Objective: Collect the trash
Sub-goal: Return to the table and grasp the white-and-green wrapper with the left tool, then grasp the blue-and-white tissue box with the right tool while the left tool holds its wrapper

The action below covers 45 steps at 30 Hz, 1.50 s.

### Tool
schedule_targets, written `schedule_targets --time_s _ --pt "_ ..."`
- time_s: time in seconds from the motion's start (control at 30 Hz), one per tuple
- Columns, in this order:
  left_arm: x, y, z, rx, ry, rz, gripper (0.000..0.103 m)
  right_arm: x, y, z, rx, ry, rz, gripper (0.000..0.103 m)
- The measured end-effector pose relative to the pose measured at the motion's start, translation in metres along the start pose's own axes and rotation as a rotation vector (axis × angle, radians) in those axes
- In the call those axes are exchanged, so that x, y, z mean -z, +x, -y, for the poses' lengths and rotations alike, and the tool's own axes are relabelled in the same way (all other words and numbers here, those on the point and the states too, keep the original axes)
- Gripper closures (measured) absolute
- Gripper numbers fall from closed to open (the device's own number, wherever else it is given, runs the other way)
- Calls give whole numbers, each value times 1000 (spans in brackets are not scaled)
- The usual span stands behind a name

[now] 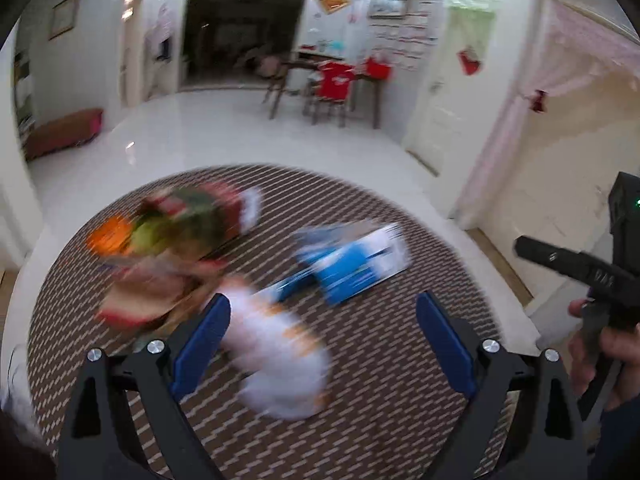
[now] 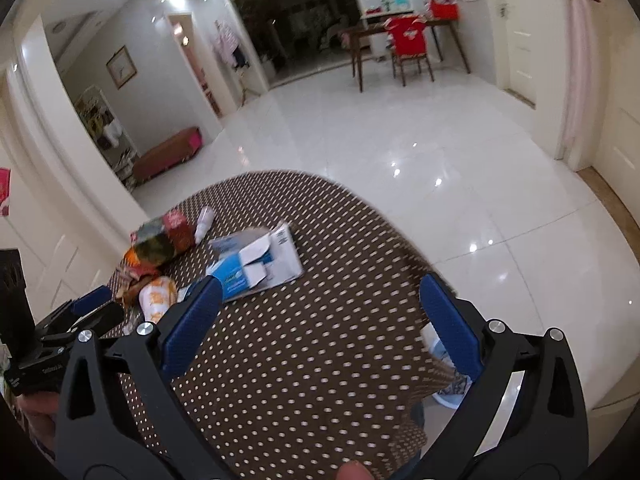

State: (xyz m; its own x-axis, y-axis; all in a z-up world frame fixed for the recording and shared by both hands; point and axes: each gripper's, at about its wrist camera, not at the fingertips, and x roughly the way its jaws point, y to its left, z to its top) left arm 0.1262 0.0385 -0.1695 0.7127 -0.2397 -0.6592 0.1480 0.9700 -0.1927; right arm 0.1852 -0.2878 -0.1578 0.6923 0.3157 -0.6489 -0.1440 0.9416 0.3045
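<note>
Trash lies on a round table with a brown dotted cloth (image 2: 304,360). A flattened blue-and-white box (image 2: 260,260) sits mid-table, blurred in the left wrist view (image 1: 352,264). Beside it are a red-and-green packet (image 2: 164,236), a small white bottle (image 2: 204,220) and a white-and-orange wrapper (image 2: 158,300). My left gripper (image 1: 324,320) is open low over the table, with the white-and-orange wrapper (image 1: 276,352) lying just inside its left finger, untouched as far as the blur shows. My right gripper (image 2: 322,316) is open over bare cloth, right of the box.
A pale blue container (image 2: 442,354) stands on the floor past the table's right edge, mostly hidden by my finger. White tiled floor (image 2: 400,140) surrounds the table. A wooden table with chairs (image 2: 404,48) stands far back. A hand (image 1: 600,356) holds the right gripper's handle.
</note>
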Motion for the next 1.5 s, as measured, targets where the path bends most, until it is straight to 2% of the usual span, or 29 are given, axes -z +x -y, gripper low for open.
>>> schedule_targets --time_s 0.1,0.27,0.5,0.6,0.67,0.77,0.83,0.87,0.97,1.03,1.2,1.23,1.27,1.3,1.33,1.37,1.4,1.43,1.5 --pt "20 -3 -37 -85 -36 -23 11 6 20 -14 -12 -12 -41 6" --pt "43 9 -78 -190 -34 -82 11 11 50 -36 -35 -61 -100 6" --pt "48 31 -98 -231 -17 -147 11 13 96 -79 -40 -188 -185 6" --pt "47 41 -98 -232 -5 -169 16 13 105 -95 -28 -238 -196 6" --pt "44 43 -96 -225 14 -167 20 16 111 -108 -19 -277 -199 6" --pt "43 44 -91 -236 51 -165 38 19 122 -114 19 -297 -209 6" --pt "38 45 -83 -222 61 -165 63 20 128 -112 26 -285 -219 6" --pt "38 43 -83 -218 63 -164 69 20 132 -111 36 -284 -222 6" --pt "37 40 -85 -196 36 -159 76 19 147 -109 63 -302 -253 6" --pt "39 36 -87 -197 15 -156 86 22 159 -114 99 -350 -271 6" --pt "49 24 -98 -173 -63 -147 87 23 168 -106 95 -335 -253 8" --pt "52 22 -99 -174 -69 -147 87 23 168 -105 103 -343 -240 16" --pt "56 18 -101 -173 -78 -146 87 23 166 -104 107 -353 -229 33" --pt "61 13 -103 -171 -86 -146 88 22 162 -102 96 -351 -214 37" --pt "64 9 -105 -169 -96 -145 88 19 161 -98 87 -336 -219 37" --pt "68 5 -106 -171 -101 -144 88 18 159 -94 67 -319 -222 46" --pt "69 3 -107 -172 -103 -143 88 17 158 -91 63 -316 -218 61" --pt "77 -2 -109 -171 -105 -142 88 16 156 -88 78 -318 -211 81" --pt "85 -13 -112 -163 -107 -137 88 15 153 -76 50 -269 -215 83"
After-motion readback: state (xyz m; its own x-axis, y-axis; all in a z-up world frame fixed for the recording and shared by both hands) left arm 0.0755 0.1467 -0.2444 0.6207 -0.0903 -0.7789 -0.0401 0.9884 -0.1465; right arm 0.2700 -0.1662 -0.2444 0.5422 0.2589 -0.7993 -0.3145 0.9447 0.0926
